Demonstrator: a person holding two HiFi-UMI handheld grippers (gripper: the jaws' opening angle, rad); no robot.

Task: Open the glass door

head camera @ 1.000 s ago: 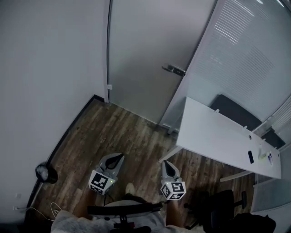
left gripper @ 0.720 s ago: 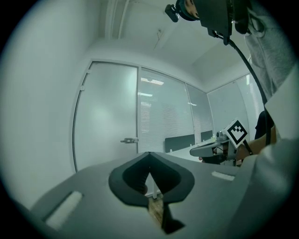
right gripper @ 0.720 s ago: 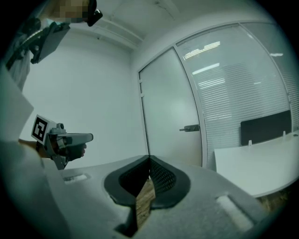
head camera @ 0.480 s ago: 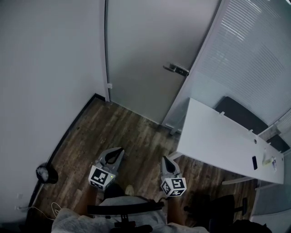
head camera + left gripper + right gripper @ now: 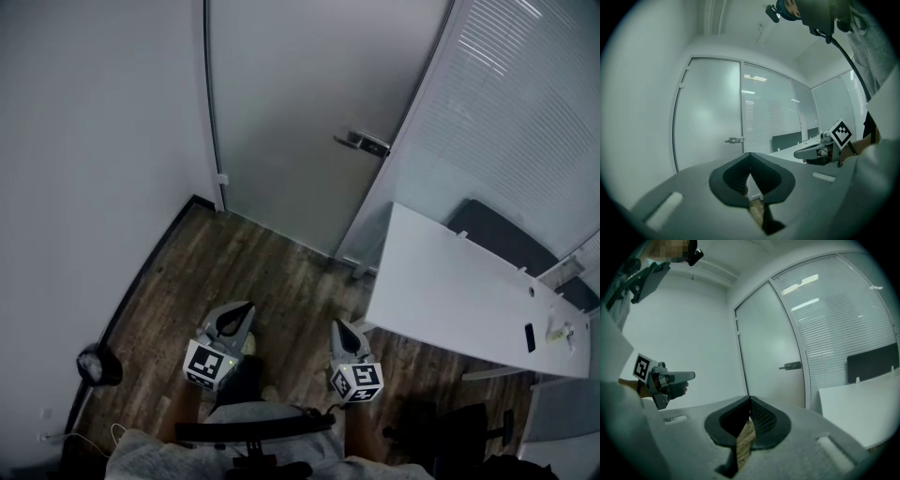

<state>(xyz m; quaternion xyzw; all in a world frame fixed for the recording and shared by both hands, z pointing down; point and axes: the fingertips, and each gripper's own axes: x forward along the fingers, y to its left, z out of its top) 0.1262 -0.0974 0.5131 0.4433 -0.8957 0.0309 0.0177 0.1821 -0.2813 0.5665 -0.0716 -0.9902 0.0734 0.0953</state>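
The frosted glass door stands closed ahead, with a metal lever handle on its right edge. Both grippers are held low over the wooden floor, side by side, well short of the door and pointing toward it. My left gripper is shut and holds nothing; in its own view the door and handle lie beyond its tip. My right gripper also has its jaws together and empty, and its view shows the handle far off above its tip.
A white desk juts in at the right with a phone on it. Behind it is a glass partition with blinds. A black office chair stands at lower right. A small black round object sits by the left wall.
The person has stepped forward toward the door, carrying both grippers along. The floor and the black object slid down the head view. Both pairs of jaws stayed together.
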